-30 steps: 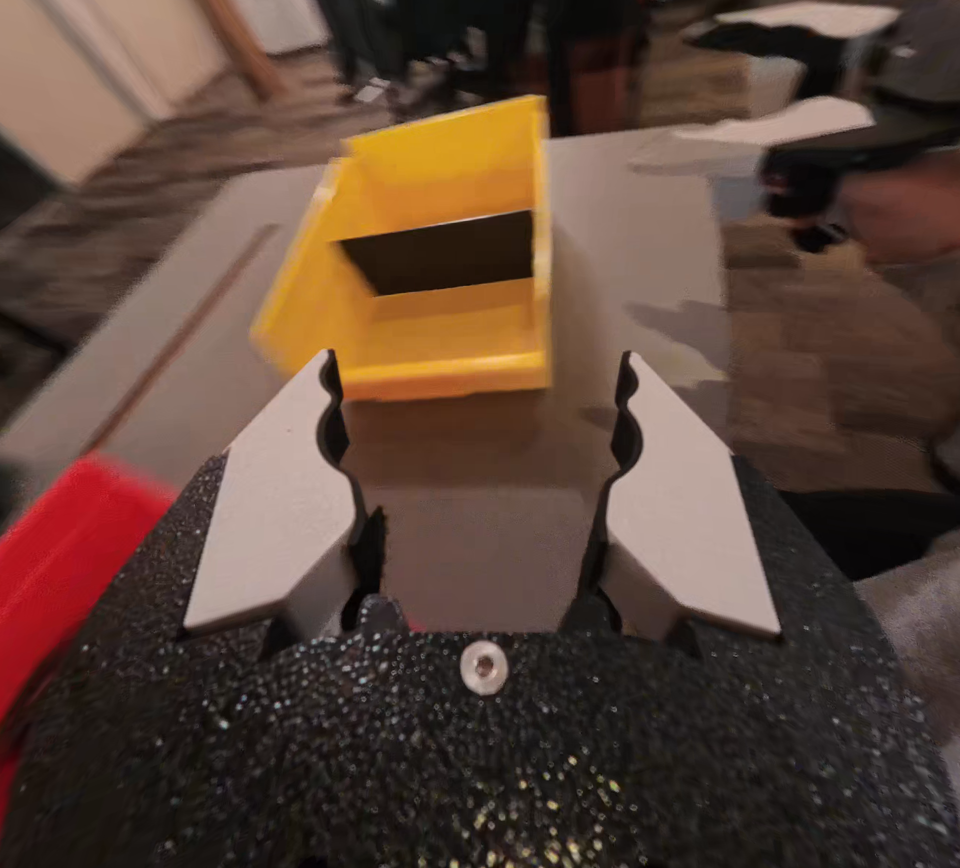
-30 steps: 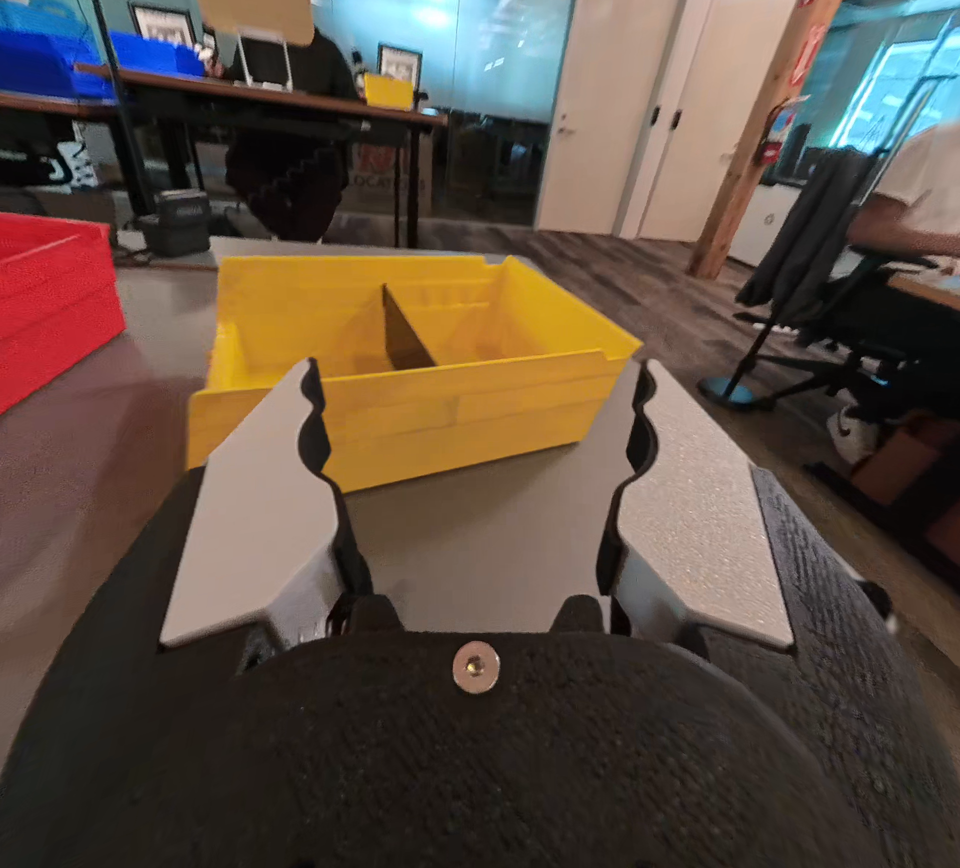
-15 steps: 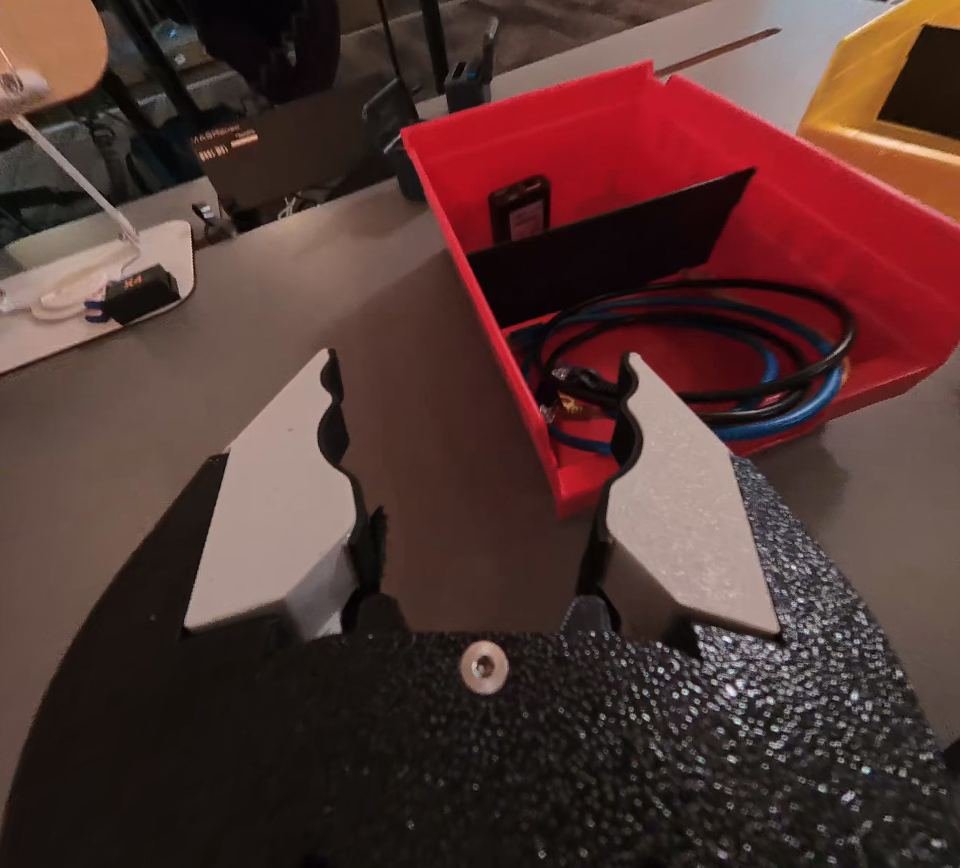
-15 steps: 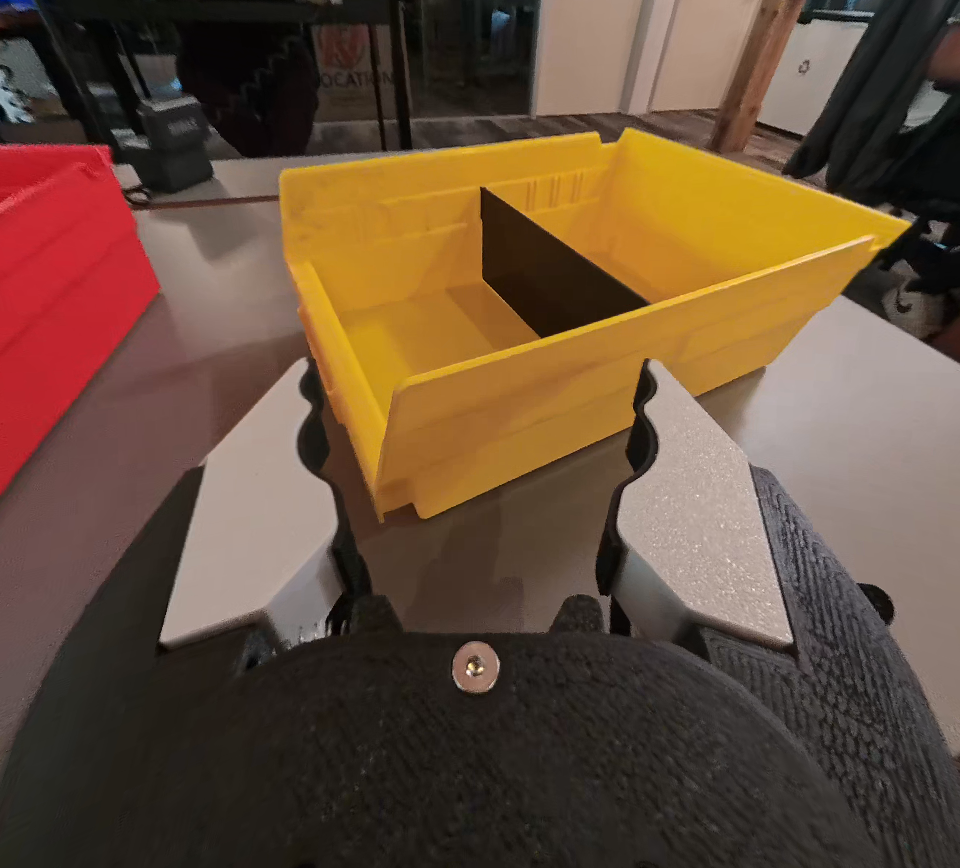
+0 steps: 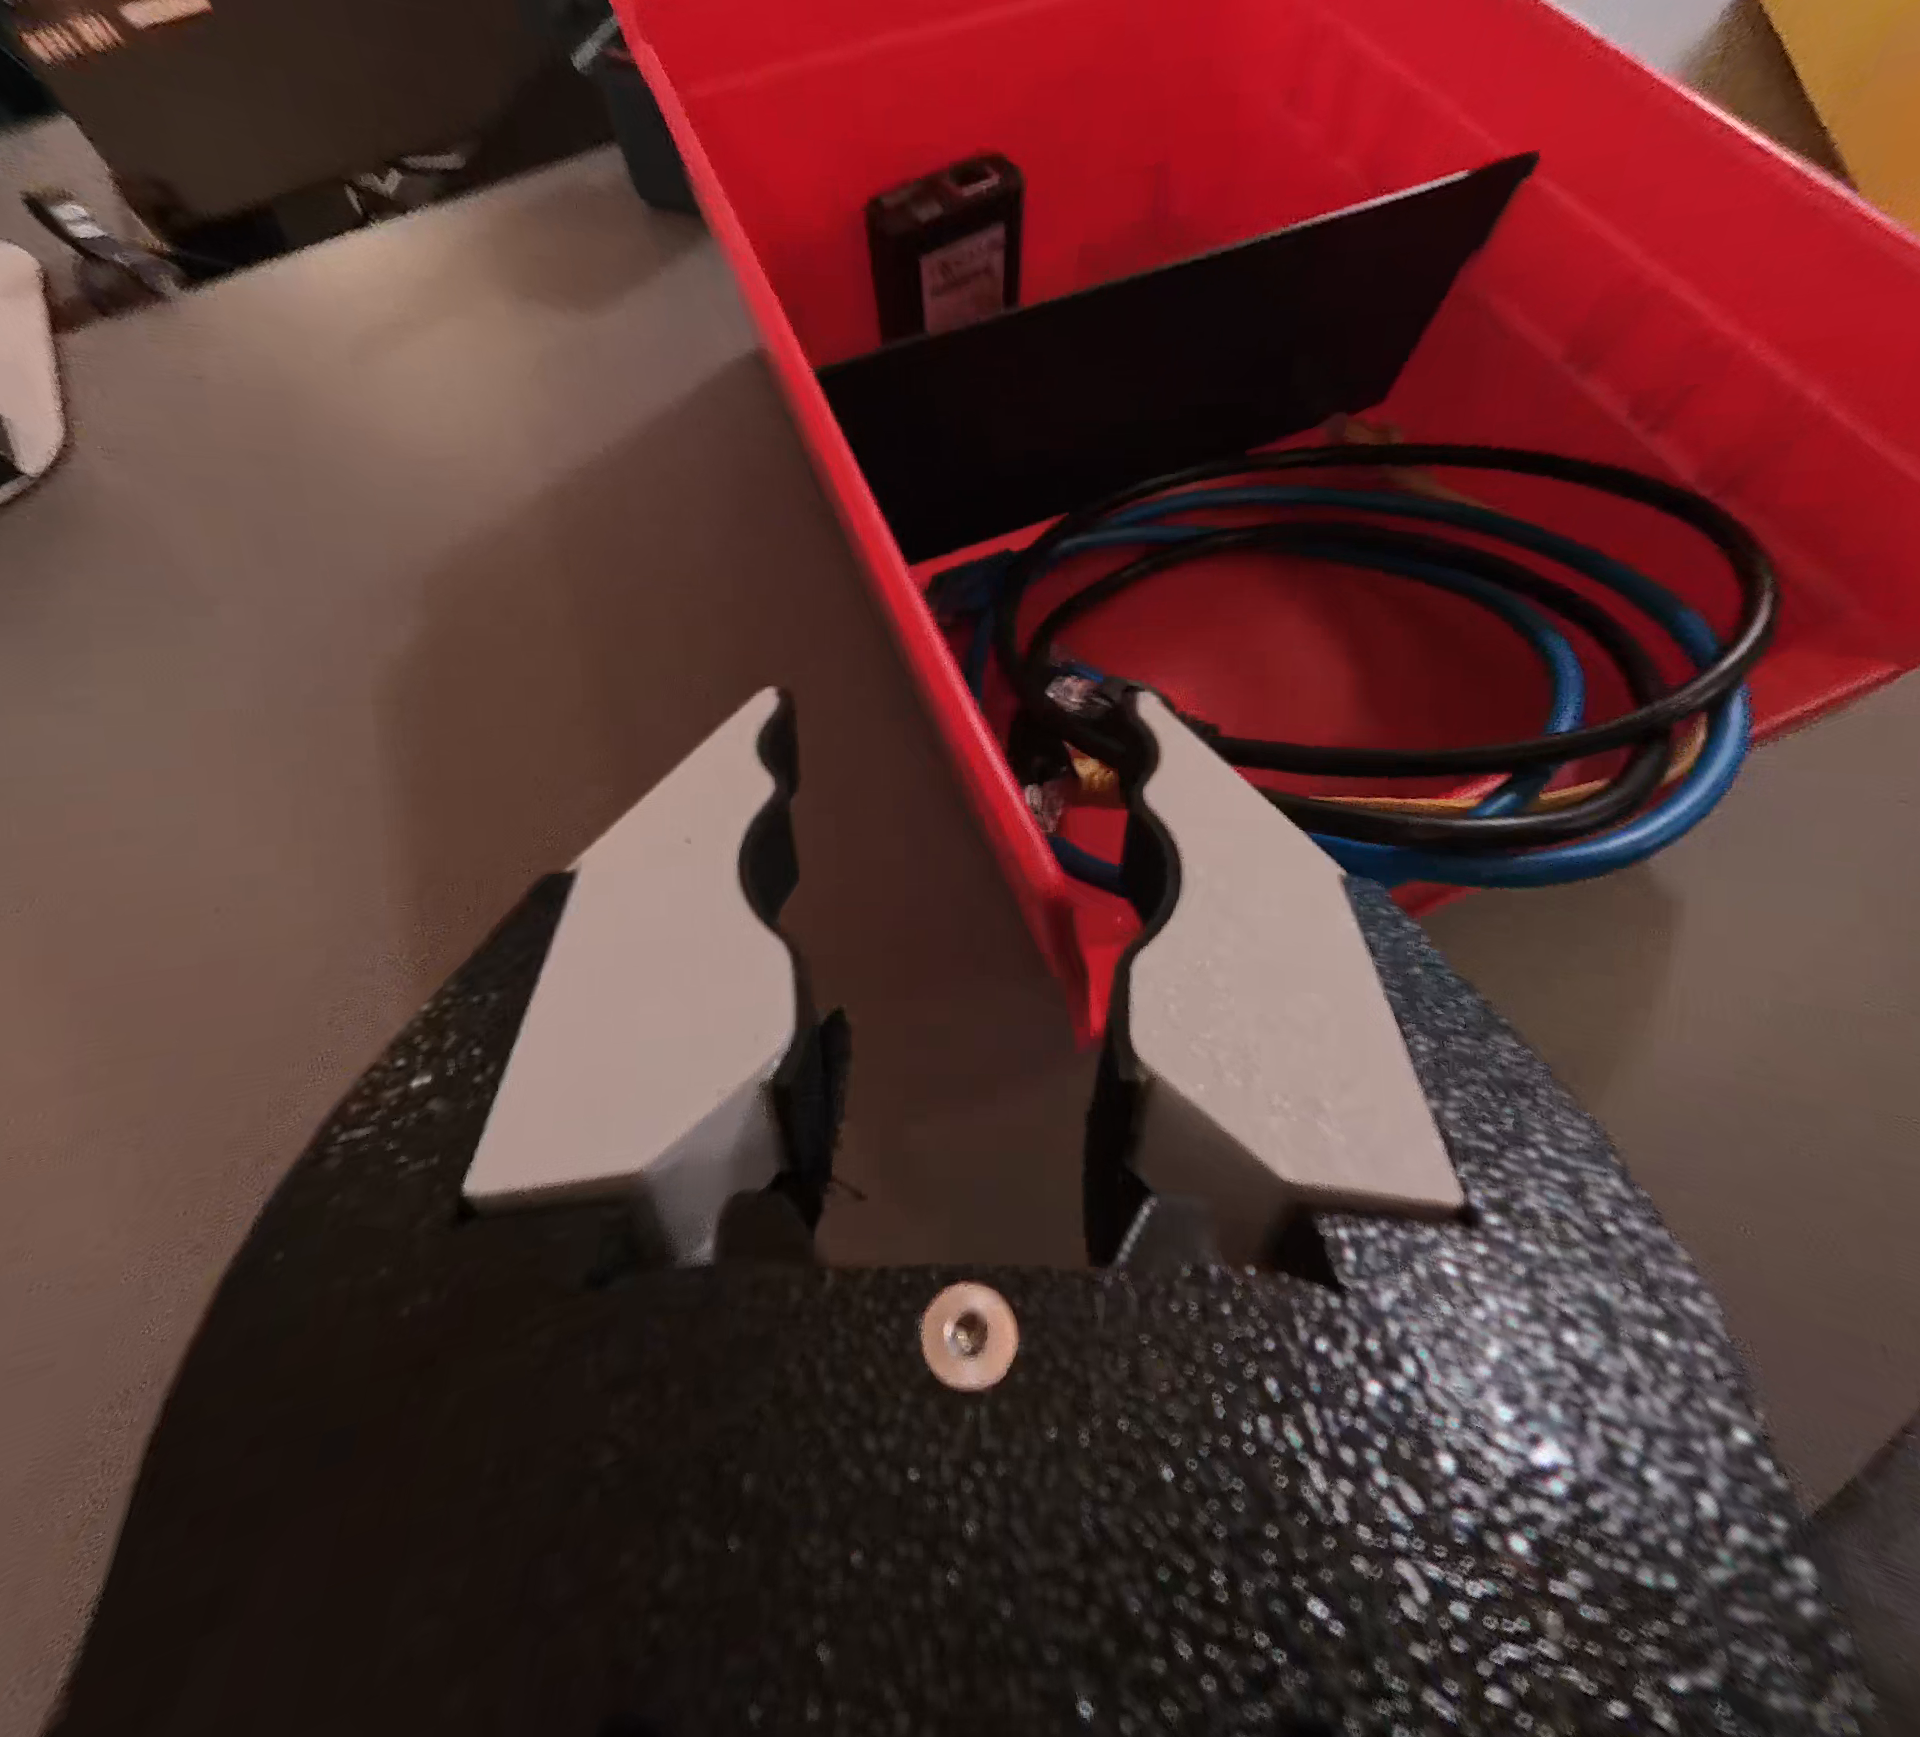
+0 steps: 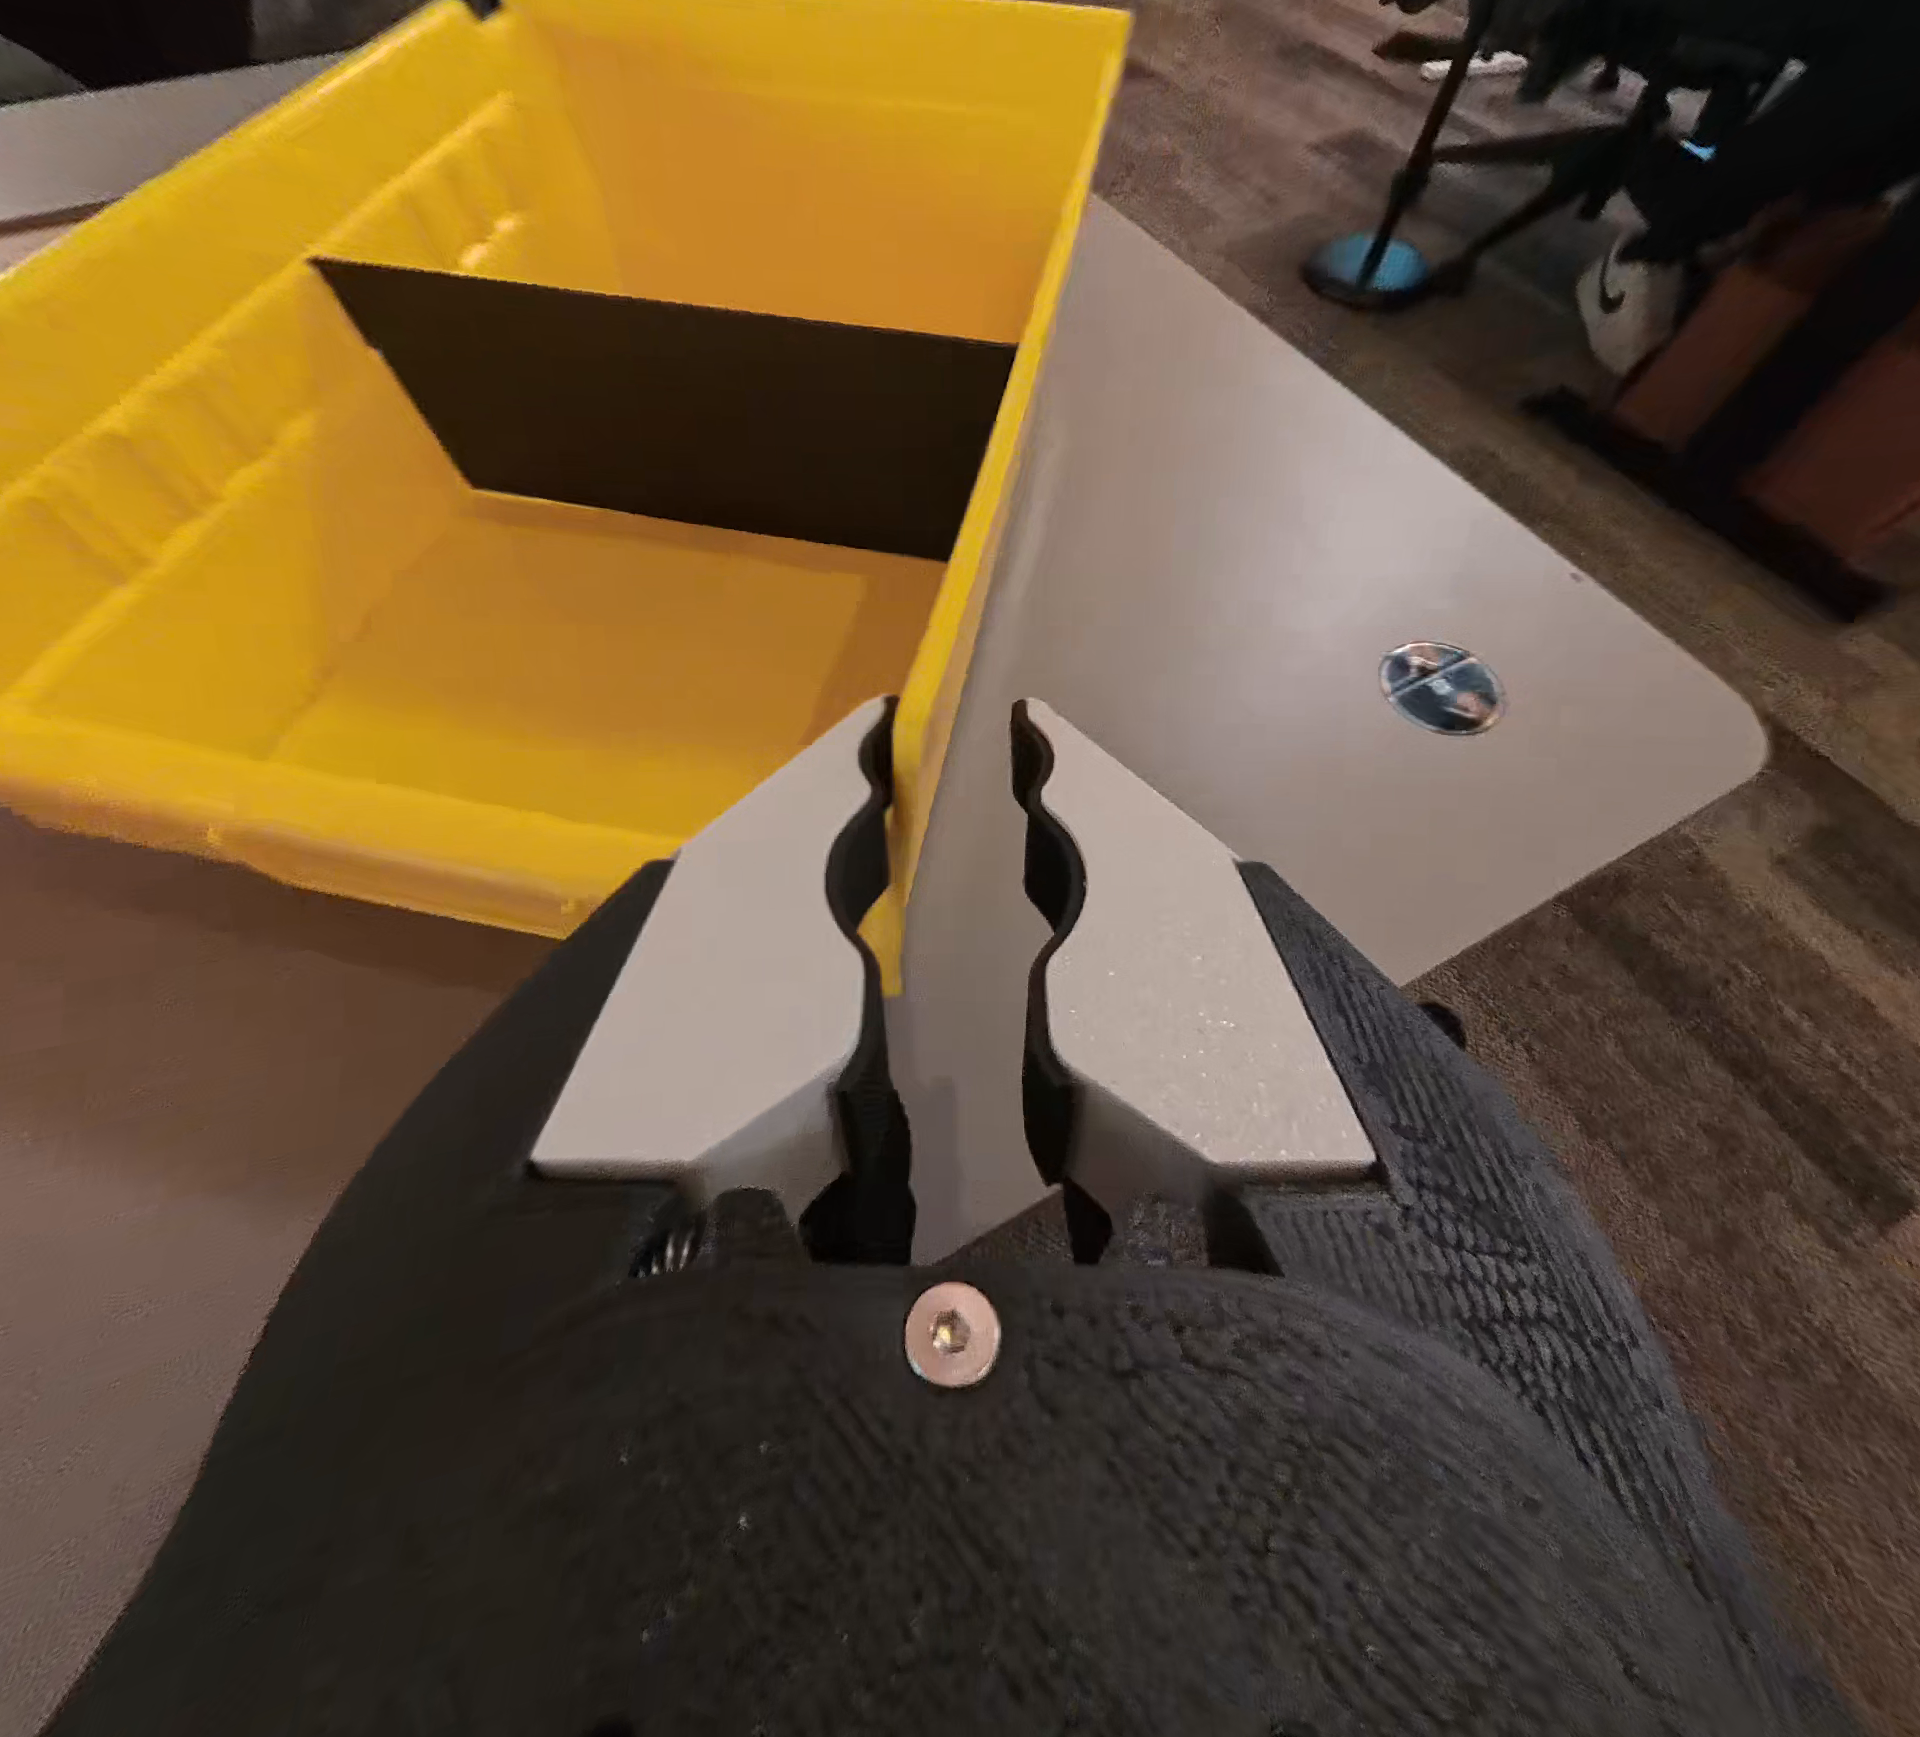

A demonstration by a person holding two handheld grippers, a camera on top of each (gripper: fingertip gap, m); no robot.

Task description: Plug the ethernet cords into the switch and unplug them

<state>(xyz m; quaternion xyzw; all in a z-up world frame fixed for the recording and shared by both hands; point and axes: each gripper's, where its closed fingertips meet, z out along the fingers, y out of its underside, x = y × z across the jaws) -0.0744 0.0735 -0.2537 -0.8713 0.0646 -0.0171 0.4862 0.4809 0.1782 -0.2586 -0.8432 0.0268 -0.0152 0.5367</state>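
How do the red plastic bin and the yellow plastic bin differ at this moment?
The red plastic bin holds coiled black and blue cables in its near compartment and a small dark device behind its divider; the yellow plastic bin shows nothing in its near compartment. The left gripper straddles the red bin's side wall with jaws wide; the right gripper straddles the yellow bin's wall, jaws narrower. Both have black dividers.

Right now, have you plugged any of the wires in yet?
Not yet. The ethernet cords lie coiled in the red bin, and the small black box sits behind its divider. The left gripper is open at the bin's corner; the right gripper is open beside the yellow bin. Everything remains.
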